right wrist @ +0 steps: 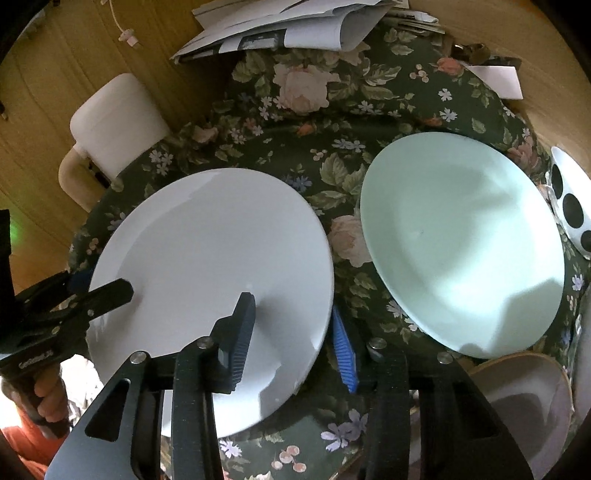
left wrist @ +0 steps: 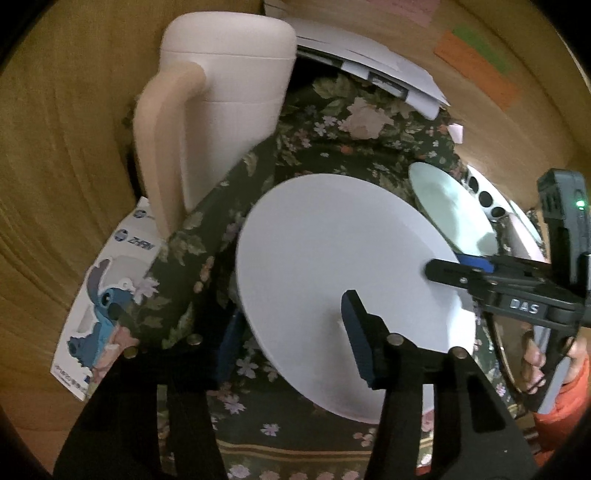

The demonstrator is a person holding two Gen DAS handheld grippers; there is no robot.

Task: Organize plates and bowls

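Wood-grain table (left wrist: 55, 147) carries a dark floral cloth (right wrist: 314, 122); papers (right wrist: 295, 26) lie at its far edge and a white jug (left wrist: 225, 110) stands at far left.

White plate (right wrist: 207, 266) sits on the cloth, left of centre in the right wrist view. Pale green plate (right wrist: 461, 240) lies just beside it to the right, apart from it, not overlapping. A spotted dish (right wrist: 570, 199) shows at the right edge; a white bowl (right wrist: 524, 402) sits nearest, lower right.

Left gripper (left wrist: 295, 339): jaws straddle the near-left rim of the white plate, one finger over the plate face, the other below the rim. Right gripper (right wrist: 295, 332): same arrangement on the near-right rim, one finger on top, blue pad outside and under the edge. Whether the pads actually press on the rim I cannot tell in either view.

Progress, judged: early. Nothing looks stacked; the two plates, the dish and the bowl lie separately. Step in hand appears to be a two-sided grasp of the white plate, likely for stacking it with the green one.

Orientation: the white plate is round, so no long axis; face up, lying flat or nearly so.
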